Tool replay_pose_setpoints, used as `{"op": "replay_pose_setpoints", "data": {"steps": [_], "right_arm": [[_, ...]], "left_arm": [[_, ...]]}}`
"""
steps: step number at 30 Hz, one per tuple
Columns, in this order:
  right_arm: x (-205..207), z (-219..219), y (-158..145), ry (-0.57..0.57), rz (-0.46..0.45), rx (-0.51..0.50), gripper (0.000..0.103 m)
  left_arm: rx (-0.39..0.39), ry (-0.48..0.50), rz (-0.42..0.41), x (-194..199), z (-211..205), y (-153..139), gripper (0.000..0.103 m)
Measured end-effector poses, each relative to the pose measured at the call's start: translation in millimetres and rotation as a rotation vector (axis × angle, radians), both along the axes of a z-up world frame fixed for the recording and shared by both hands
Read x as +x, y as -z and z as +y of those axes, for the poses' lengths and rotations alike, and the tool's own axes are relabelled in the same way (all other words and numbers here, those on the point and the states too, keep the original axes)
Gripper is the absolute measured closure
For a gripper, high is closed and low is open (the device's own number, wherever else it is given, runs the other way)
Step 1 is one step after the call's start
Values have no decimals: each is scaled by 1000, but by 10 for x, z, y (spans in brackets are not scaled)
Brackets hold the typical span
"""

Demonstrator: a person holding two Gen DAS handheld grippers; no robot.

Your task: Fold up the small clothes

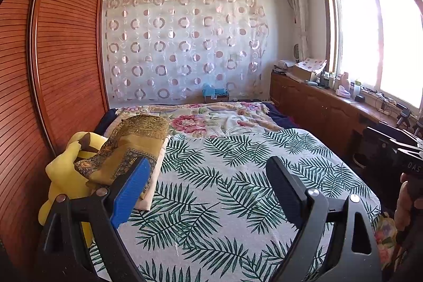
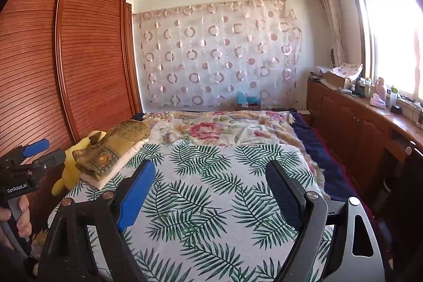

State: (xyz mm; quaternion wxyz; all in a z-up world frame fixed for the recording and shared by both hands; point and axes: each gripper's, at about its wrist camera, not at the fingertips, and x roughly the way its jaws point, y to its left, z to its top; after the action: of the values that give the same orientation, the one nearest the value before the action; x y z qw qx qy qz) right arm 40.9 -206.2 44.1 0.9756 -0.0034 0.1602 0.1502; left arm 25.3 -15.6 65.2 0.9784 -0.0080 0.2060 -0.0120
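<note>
left gripper (image 1: 208, 184) jaws wide, empty, over leaf sheet (image 1: 238, 176) | right gripper (image 2: 211, 186) jaws wide, empty, over same sheet | folded gold cloth (image 1: 132, 147) on cream stack at sheet's left edge, beside yellow plush (image 1: 63, 171)

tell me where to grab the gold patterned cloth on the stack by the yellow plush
Take the gold patterned cloth at its near corner, coming from the leaf-print side: that corner overhangs the white folded cloth beneath, and the yellow plush blocks the other side.

We see folded clothes (image 1: 132, 149) lying at the leaf sheet's (image 1: 224, 189) left edge, plush toy (image 1: 63, 171) beside, wardrobe (image 1: 53, 57) further left.
</note>
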Motion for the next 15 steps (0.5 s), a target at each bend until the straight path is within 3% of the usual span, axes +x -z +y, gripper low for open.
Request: {"op": "replay_pose_setpoints", "data": {"steps": [15], "right_arm": [[13, -91, 1, -3, -4, 2, 16]], "left_arm": [[2, 0, -5, -9, -30, -25, 13]]}}
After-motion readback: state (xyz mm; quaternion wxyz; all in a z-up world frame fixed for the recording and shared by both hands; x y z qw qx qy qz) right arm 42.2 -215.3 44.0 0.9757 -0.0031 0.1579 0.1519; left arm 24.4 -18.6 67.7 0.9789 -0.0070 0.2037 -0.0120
